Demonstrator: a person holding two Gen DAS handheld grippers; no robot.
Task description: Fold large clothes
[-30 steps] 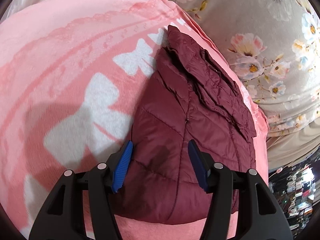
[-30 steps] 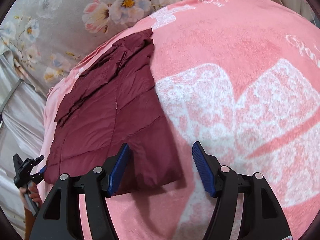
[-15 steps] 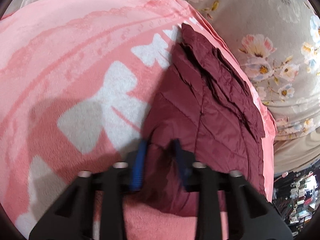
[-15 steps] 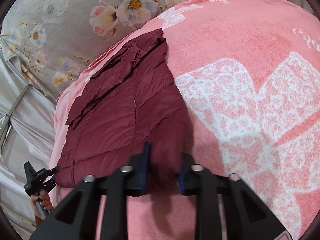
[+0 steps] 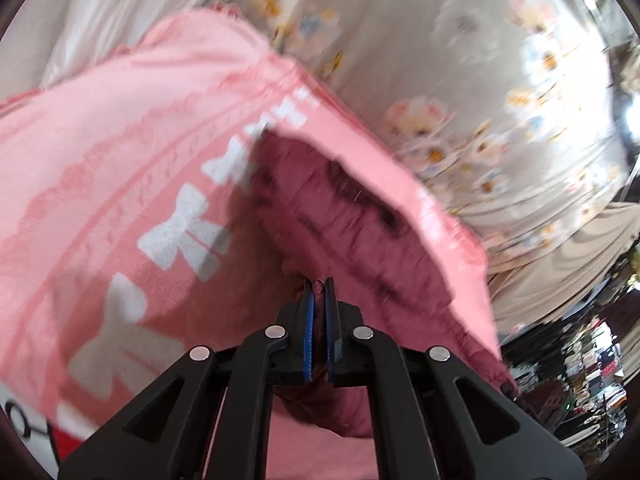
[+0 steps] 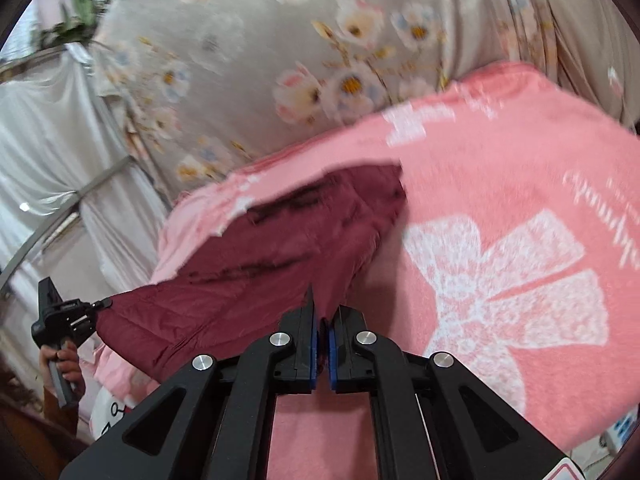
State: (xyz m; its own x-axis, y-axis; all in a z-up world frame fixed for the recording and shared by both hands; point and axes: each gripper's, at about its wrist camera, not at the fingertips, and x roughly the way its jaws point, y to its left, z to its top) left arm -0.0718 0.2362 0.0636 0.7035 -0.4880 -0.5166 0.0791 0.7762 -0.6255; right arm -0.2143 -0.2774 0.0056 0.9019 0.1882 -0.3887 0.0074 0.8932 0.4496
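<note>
1. The jacket point(image 5: 352, 232) is lying along the edge of the pink blanket point(image 5: 120, 152), next to the floral sheet point(image 5: 500, 80), with its near hem now hanging off the surface.
2. The left gripper point(image 5: 319, 292) is clamping 1 near corner of the hem; its jaws have just been closing, and a pinch of maroon fabric is showing between the blue pads point(image 5: 308, 320).
3. The right gripper point(image 6: 322, 320) is clamping the other near corner the same way, its jaws also just closed on the cloth, which is stretching away from it toward the left of that view.
4. In the right wrist view, the left gripper point(image 6: 94, 305) is showing at the far end of the raised hem, with a hand point(image 6: 60, 364) around its handle.
5. Both views are blurring, which suggests the hem is being carried up and forward.
6. Judged from this, the step in hand is the bottom-to-top fold, with both corners taken and the hem lifted.
7. The next move is calling for both corners travelling level and together toward the collar, keeping the hem taut so the padded cloth is not bunching, then lowering it square onto the upper half before releasing.
</note>
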